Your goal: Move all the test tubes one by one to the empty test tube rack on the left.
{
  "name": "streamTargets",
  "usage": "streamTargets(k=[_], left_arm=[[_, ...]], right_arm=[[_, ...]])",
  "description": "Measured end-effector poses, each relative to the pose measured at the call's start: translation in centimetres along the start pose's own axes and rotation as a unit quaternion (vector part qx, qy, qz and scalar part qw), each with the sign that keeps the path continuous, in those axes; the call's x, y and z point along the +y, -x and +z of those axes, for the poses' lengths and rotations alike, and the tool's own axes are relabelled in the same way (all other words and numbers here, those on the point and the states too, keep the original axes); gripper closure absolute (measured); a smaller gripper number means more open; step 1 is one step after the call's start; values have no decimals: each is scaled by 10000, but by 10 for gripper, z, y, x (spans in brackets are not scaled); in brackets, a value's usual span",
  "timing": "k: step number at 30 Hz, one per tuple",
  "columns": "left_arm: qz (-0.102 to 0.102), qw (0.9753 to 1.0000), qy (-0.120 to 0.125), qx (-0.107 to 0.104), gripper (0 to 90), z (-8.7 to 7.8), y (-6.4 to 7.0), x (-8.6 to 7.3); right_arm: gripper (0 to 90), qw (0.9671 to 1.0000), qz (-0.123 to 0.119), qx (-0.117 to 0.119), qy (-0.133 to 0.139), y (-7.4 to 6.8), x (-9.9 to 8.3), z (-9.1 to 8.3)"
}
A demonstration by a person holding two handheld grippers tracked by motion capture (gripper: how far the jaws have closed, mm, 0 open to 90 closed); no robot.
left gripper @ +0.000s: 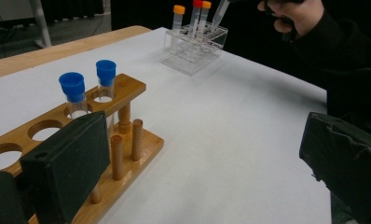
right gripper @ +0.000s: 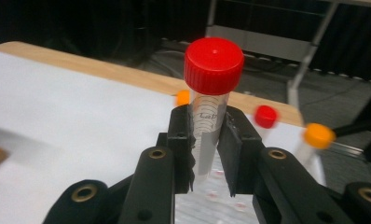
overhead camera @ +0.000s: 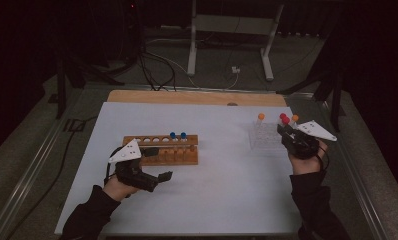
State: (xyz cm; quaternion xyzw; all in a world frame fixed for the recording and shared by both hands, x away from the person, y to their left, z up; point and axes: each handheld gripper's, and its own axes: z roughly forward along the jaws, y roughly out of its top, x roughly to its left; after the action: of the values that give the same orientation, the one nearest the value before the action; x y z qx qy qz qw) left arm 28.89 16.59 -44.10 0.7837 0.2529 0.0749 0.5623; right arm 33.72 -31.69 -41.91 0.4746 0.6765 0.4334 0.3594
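1 red-capped tube (right gripper: 210, 100) is clamped by the right gripper (right gripper: 206, 140) above the clear rack (overhead camera: 265, 137); left gripper (left gripper: 193, 158) held apart, idle; transfer to the wooden rack (overhead camera: 162, 149), holding 2 blue-capped tubes (left gripper: 72, 88), judged pending.

Room dim, surroundings near black; white table (overhead camera: 227, 190) is the brightest area, soft shadows, no glare. Right gripper view: background caps blurred, red-capped tube (right gripper: 210, 112) sharp.

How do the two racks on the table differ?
The wooden rack is brown and opaque, with round holes in one row; the clear rack is see-through plastic. The wooden rack holds two blue-capped tubes; the clear rack holds orange- and red-capped ones. The open left gripper sits near the wooden rack, while the right gripper clamps a red-capped tube above the clear rack. Both hold tubes upright.
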Motion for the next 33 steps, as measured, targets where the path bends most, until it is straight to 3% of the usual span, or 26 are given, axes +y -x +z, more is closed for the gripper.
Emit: streamTargets(k=[6,15,24,33], left_arm=[[35,10000,-58,-26,27,1,2,0],[52,9999,-106,-61,27,3,5,2],[48,9996,-169,-220,29,7,9,8],[122,9991,-168,-360,29,14,17,17]], right_arm=[[746,9991,-123,409,-75,-19,-1,2],[747,9938,-325,1049,-186,-48,-1,2],[747,9842,-505,1676,-260,-75,-1,0],[747,9700,-843,2248,-371,-113,-6,1]])
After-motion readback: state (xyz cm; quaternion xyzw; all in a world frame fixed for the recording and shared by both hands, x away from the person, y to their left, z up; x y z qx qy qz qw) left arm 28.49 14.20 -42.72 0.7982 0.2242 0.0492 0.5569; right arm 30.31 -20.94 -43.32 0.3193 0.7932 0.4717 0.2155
